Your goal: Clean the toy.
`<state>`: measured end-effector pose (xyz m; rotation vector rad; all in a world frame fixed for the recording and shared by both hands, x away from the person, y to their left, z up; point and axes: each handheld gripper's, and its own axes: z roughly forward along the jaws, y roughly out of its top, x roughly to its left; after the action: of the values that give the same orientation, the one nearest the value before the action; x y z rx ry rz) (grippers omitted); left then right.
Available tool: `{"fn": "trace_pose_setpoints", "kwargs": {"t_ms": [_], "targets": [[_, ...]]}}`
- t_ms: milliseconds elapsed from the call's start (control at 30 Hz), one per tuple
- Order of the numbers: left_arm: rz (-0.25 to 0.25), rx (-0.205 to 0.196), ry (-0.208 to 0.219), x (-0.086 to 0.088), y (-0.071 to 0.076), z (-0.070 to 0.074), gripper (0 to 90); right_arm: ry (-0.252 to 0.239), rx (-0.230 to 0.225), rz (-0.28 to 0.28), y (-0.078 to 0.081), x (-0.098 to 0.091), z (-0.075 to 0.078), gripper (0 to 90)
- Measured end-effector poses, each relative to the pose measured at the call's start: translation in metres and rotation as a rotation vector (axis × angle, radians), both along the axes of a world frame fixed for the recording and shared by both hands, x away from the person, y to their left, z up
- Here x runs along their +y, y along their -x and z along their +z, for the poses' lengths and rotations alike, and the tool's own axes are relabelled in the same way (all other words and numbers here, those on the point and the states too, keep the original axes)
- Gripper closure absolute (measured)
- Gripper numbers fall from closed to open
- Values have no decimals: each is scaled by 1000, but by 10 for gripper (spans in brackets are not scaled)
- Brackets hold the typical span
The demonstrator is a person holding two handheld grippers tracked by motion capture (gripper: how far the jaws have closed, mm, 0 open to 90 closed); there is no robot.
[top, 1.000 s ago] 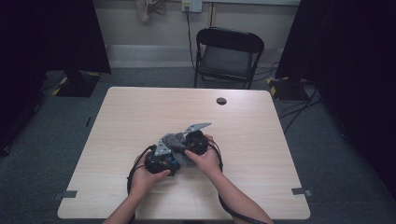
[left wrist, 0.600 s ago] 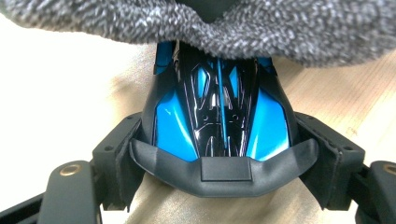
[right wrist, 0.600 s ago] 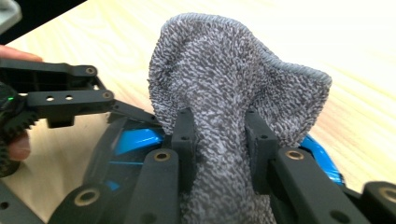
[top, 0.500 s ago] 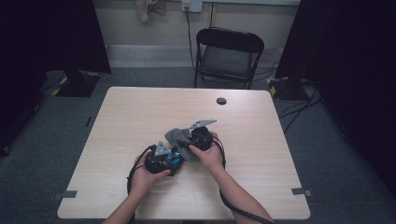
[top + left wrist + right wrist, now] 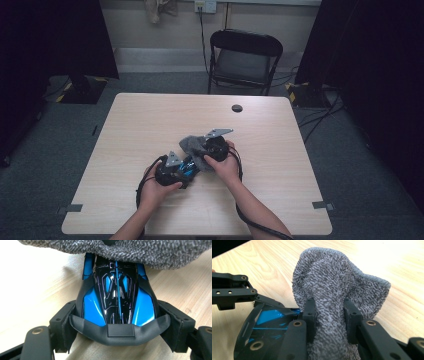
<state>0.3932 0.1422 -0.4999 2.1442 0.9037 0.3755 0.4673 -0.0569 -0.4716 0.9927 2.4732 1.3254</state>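
Two grippers meet near the middle of your table [image 5: 280, 150], toward your side of it. Your left gripper [image 5: 172, 170] has its jaws closed against the two flanks of a blue and black toy car [image 5: 117, 305], one pad on each side near the car's dark bumper, and the car sits low over the wood between them. In the left gripper view a grey cloth [image 5: 117, 250] lies across the far end of the car, touching its body and hiding that end.

Your right gripper [image 5: 329, 312] pinches a bunched fold of the same grey cloth [image 5: 337, 287]; the fabric fills the gap between the jaws and fans out above them in a raised, rumpled edge. In that view the car shows just beside and below the cloth, with an arm of your left gripper reaching it from the left.

From the high view your hands sit close together, the cloth [image 5: 192, 146] between the grippers. Well apart, a small dark disc [image 5: 237, 108] lies near the table's far edge, and a black folding chair [image 5: 245, 60] stands beyond it
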Motion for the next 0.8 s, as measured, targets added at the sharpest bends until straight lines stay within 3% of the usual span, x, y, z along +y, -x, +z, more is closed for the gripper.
{"fn": "trace_pose_setpoints", "kwargs": {"t_ms": [333,800], "targets": [[-1,0,-2,0,0,0,241,-11,4,-29,-5,-6,-2,694],[-1,0,-2,0,0,0,241,14,1,-73,-17,-13,-5,692]]}}
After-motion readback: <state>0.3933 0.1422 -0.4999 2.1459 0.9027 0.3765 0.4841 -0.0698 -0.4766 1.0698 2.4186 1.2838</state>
